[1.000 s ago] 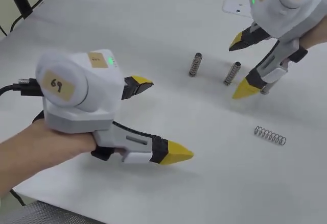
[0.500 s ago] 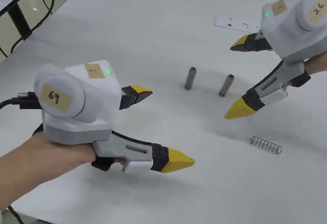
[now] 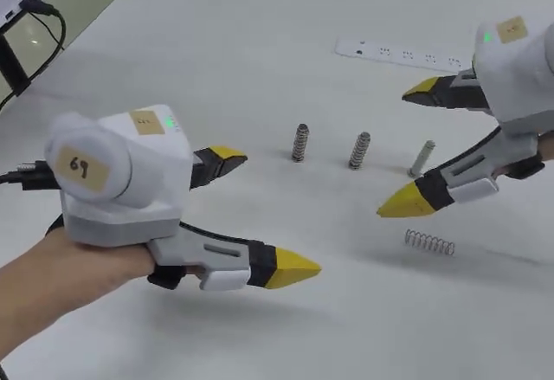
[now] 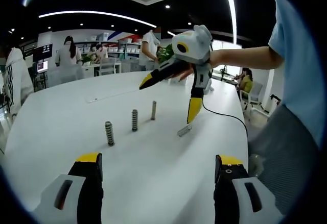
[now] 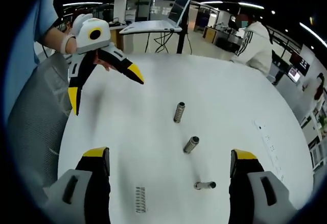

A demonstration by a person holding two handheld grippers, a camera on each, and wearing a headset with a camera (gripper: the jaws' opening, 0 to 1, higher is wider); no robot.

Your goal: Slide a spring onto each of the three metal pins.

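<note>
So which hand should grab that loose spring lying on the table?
Right, probably. The right gripper hangs open close to the loose spring and the bare pin. The left gripper, also open, is farther from both.

The round back end of my left claw carries a tan label with the number 69 handwritten on it. On top of the same housing sits a smaller top label, but its marks are too faint for me to read. My right claw has a tan corner label whose writing I cannot make out.
</note>
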